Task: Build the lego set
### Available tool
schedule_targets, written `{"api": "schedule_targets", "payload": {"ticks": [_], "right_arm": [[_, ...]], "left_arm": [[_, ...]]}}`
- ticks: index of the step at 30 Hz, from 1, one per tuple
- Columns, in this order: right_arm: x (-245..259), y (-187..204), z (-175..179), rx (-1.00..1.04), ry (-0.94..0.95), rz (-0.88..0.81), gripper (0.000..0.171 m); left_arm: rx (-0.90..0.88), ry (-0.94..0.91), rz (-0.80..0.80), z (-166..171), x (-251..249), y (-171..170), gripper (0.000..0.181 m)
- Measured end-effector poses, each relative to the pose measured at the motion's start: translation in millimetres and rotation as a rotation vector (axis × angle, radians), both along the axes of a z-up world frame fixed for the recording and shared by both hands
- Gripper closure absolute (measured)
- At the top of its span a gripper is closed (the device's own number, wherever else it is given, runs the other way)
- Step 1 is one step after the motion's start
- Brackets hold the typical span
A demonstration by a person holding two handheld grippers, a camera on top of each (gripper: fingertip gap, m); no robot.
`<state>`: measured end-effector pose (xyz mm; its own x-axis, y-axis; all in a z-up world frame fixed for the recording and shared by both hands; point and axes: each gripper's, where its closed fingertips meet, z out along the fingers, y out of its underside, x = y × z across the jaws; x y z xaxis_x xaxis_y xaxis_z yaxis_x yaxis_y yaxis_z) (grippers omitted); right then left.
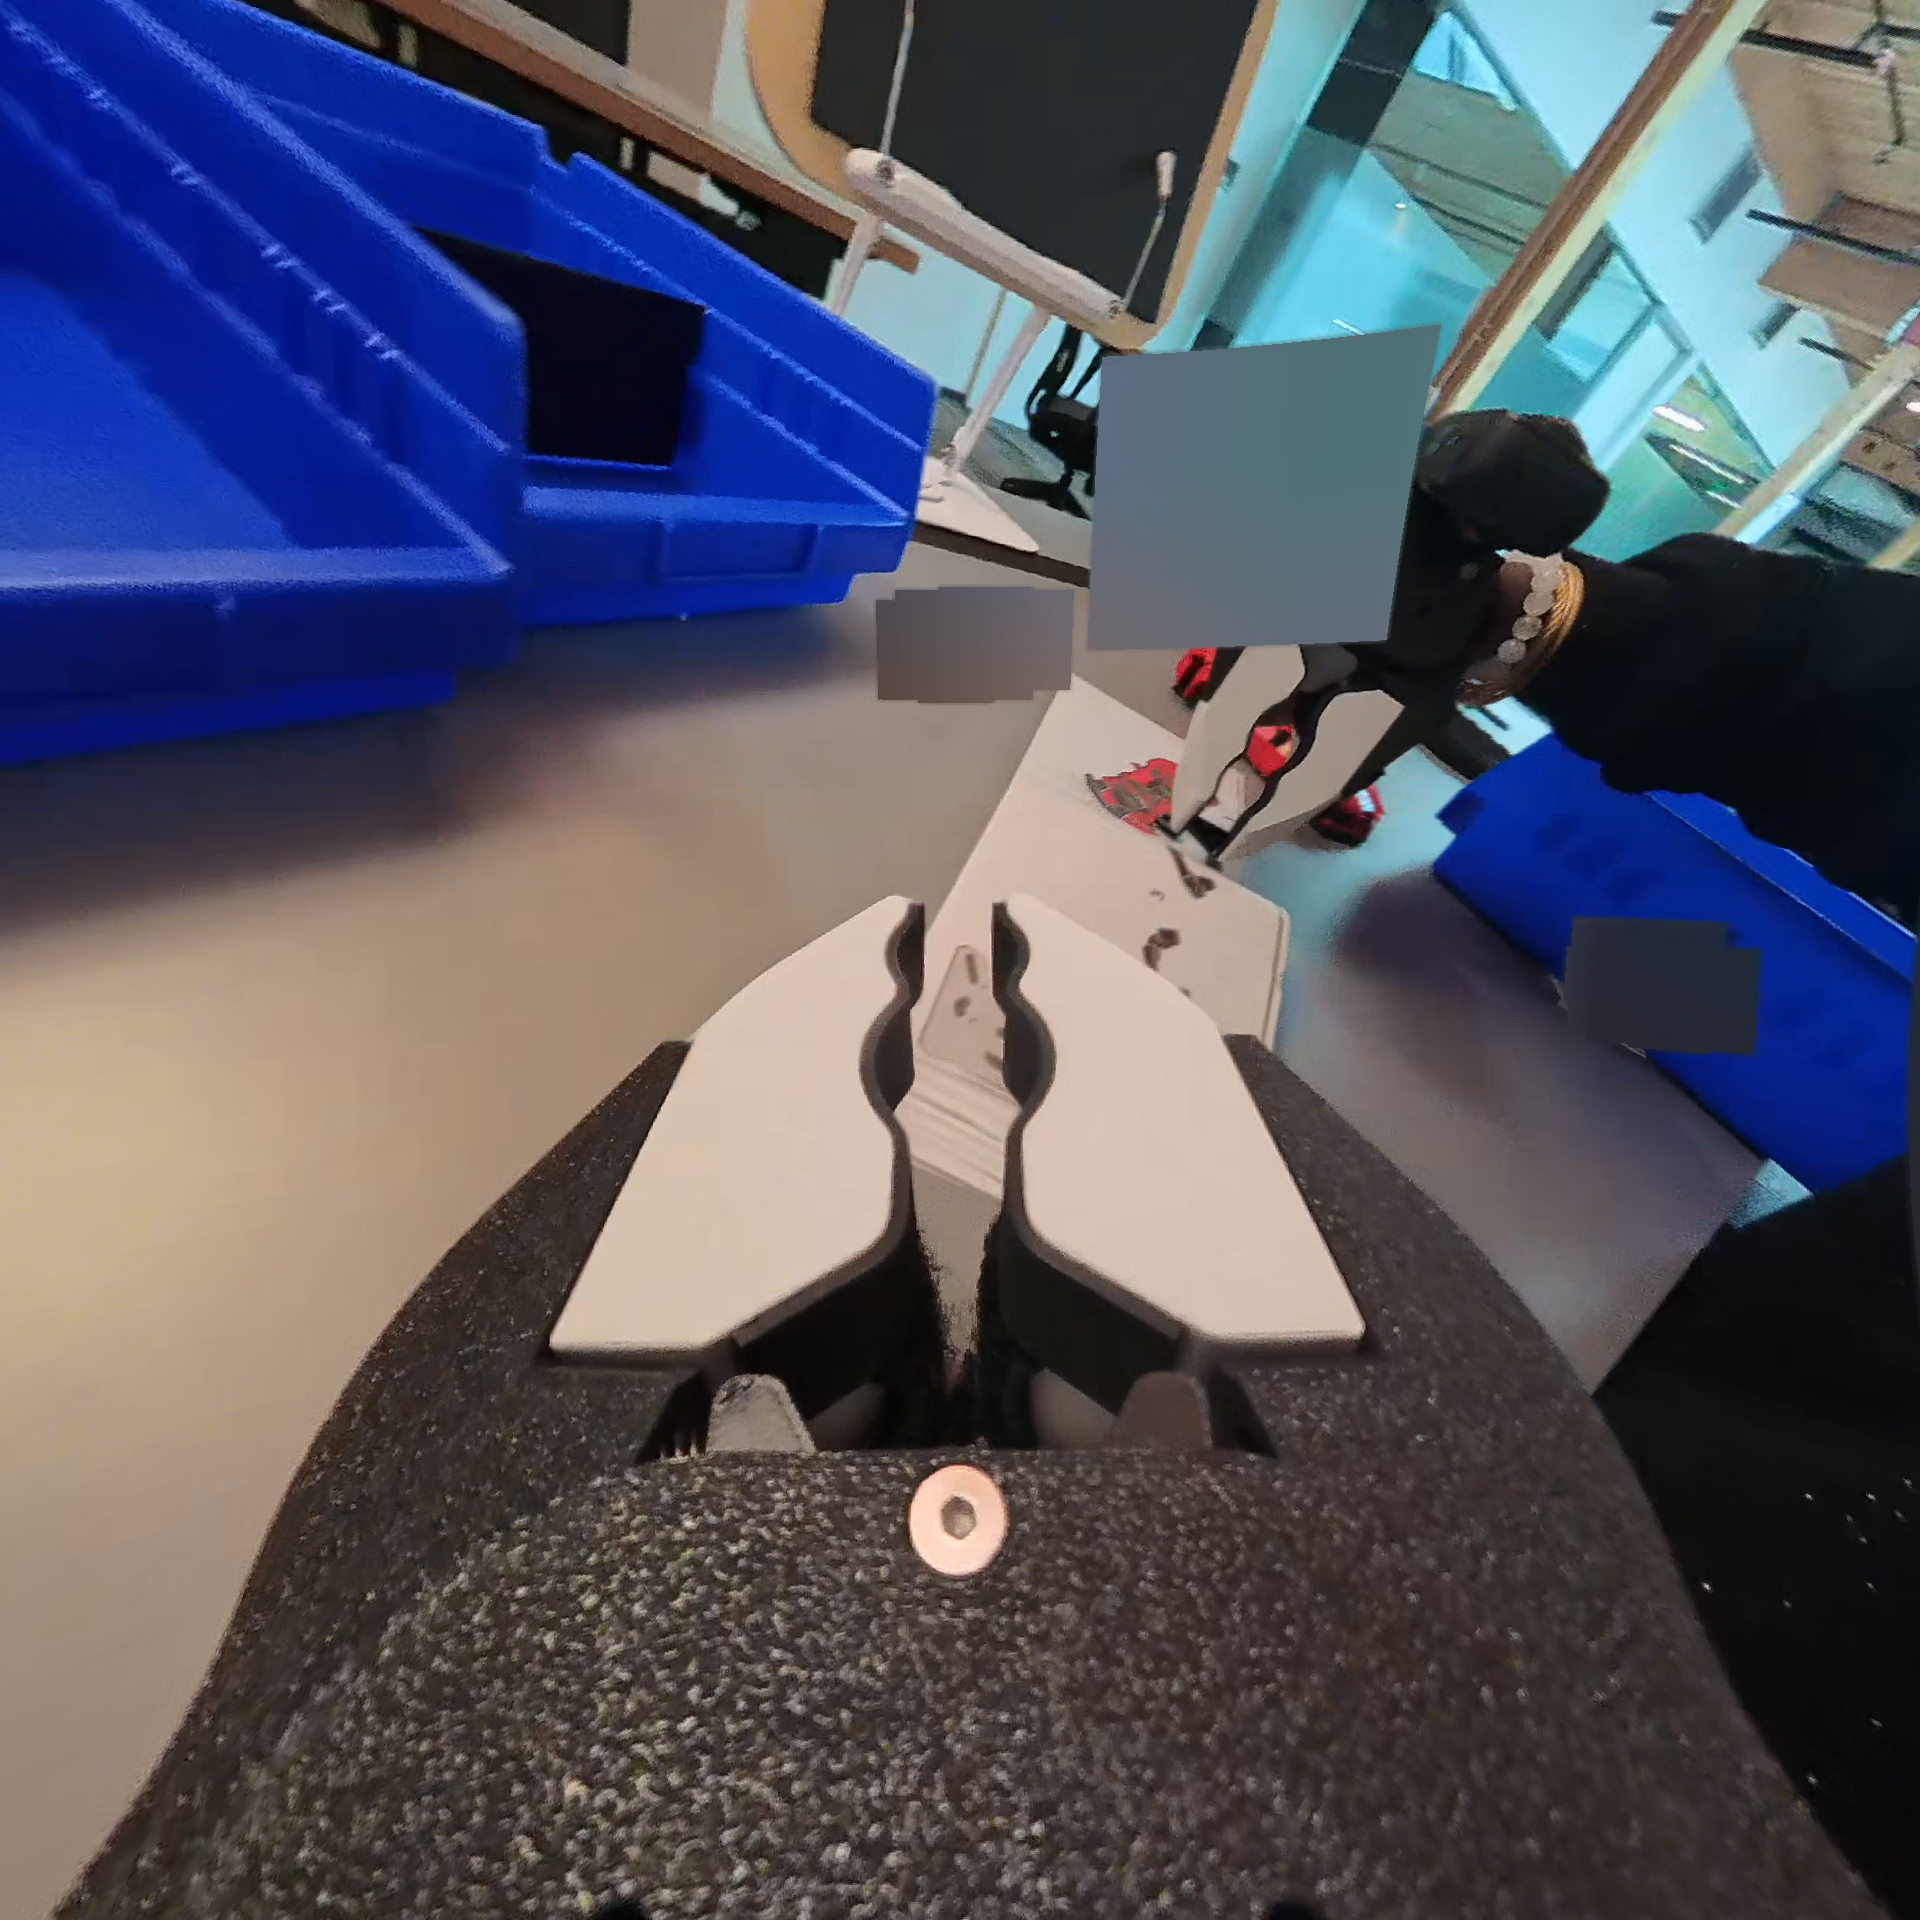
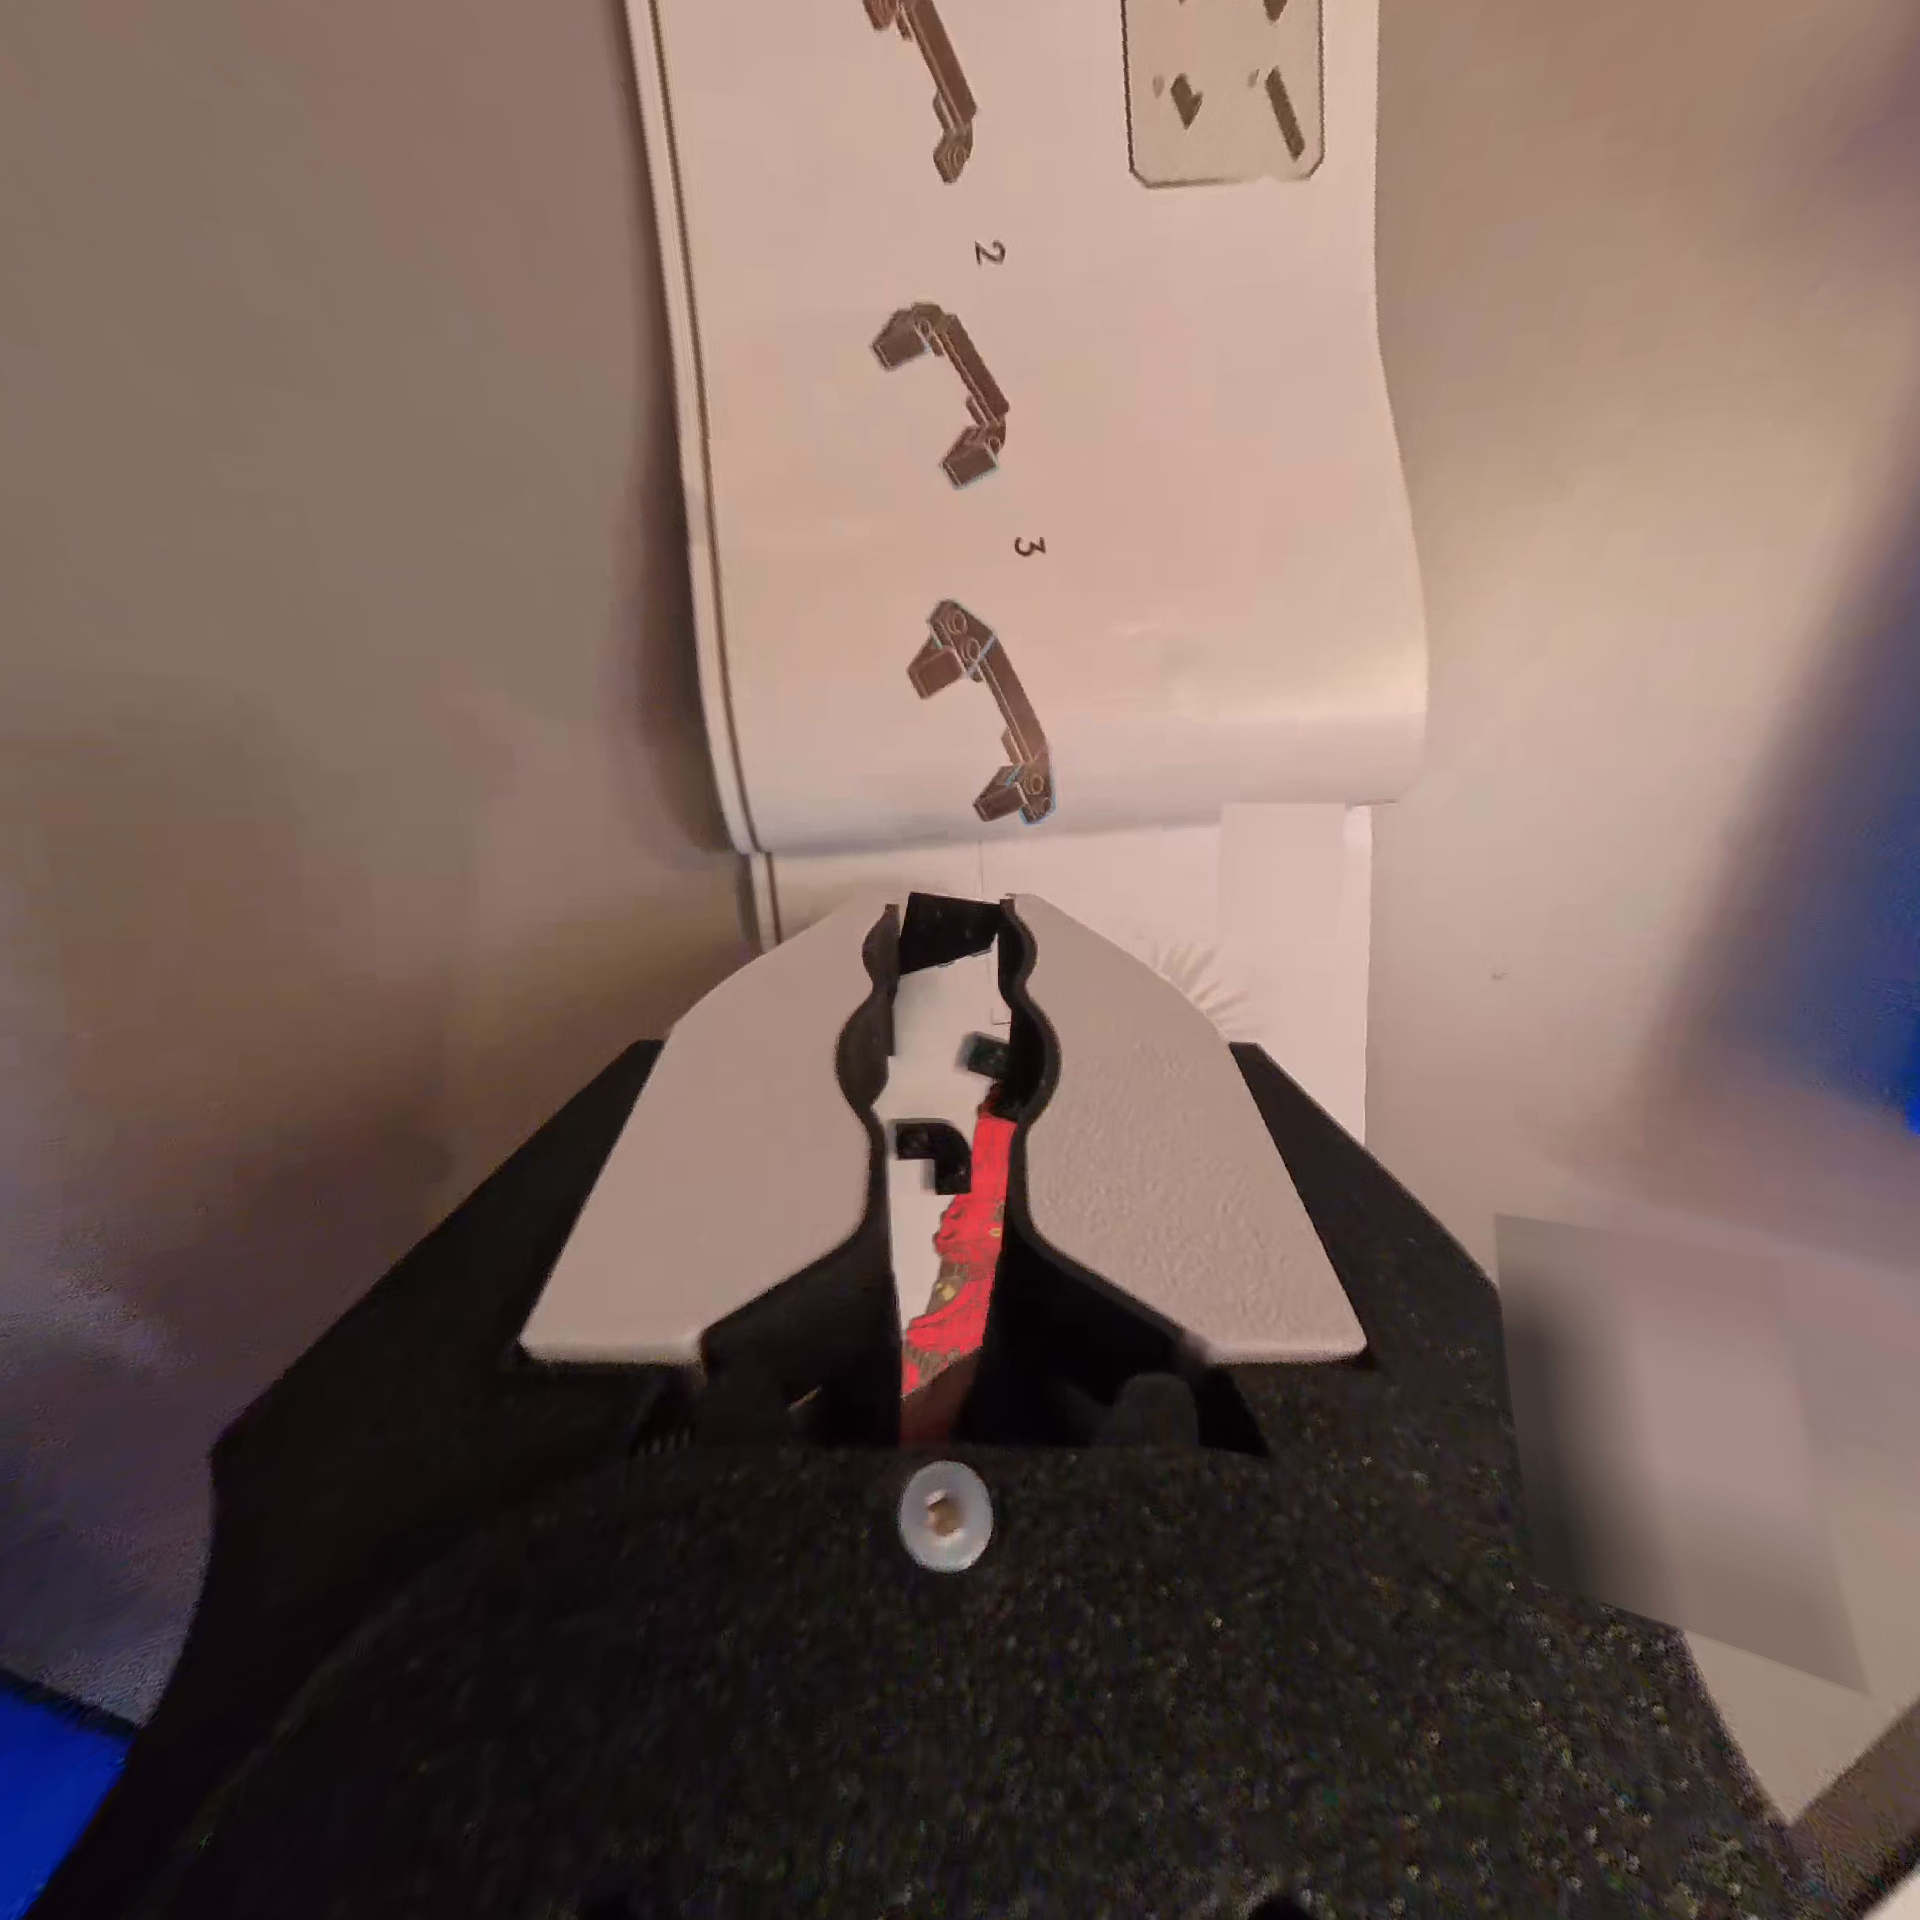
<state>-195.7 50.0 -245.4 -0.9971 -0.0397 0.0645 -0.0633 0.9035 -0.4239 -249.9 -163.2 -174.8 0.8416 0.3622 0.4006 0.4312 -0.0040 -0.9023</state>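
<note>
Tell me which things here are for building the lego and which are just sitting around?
For the job:
- black lego piece in the right gripper
- instruction booklet
- loose black piece
- red lego parts
- left gripper

Just around:
- blue bins
- chair
- grey table

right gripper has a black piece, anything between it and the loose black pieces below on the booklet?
Nothing visible does. The right gripper is shut on the black piece; the L-shaped black piece lies on the open booklet beneath.
</note>
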Motion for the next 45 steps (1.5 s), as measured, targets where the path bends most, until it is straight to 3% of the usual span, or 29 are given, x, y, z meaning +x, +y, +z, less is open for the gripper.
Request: {"api": "schedule_targets", "payload": {"ticks": [16,21,26,29,32,36,37,39,45], "right_arm": [[-11,5,-16,0.022,-0.048,0.062,0.146],[-17,4,15,-0.055,-0.010,-0.007,0.145],[-12,12,53,-0.103,0.025,-0.126,0.132],[-1,18,77,-0.159,0.062,-0.198,0.139],[13,27,101,-0.203,0.135,-0.267,0.171],[39,34,121,-0.253,0.143,-0.360,0.170],[45,35,126,-0.277,0.145,-0.386,0.163],[56,40,132,-0.291,0.158,-0.432,0.171],[86,47,138,-0.350,0.122,-0.539,0.171]], "left_arm": [[-0.016,-0.022,0.001,-10,-10,-7,0.169],[-0.018,-0.035,-0.003,-13,-11,-9,0.169],[-0.041,-0.043,-0.059,-17,-5,-2,0.169],[-0.056,-0.037,-0.078,-19,-5,2,0.170],[-0.056,-0.015,-0.094,-18,-2,3,0.181],[-0.089,0.026,-0.117,-20,4,7,0.181],[-0.101,0.025,-0.124,-21,5,8,0.181],[-0.114,0.020,-0.136,-23,6,9,0.181],[-0.120,0.039,-0.153,-23,9,10,0.181]]}}
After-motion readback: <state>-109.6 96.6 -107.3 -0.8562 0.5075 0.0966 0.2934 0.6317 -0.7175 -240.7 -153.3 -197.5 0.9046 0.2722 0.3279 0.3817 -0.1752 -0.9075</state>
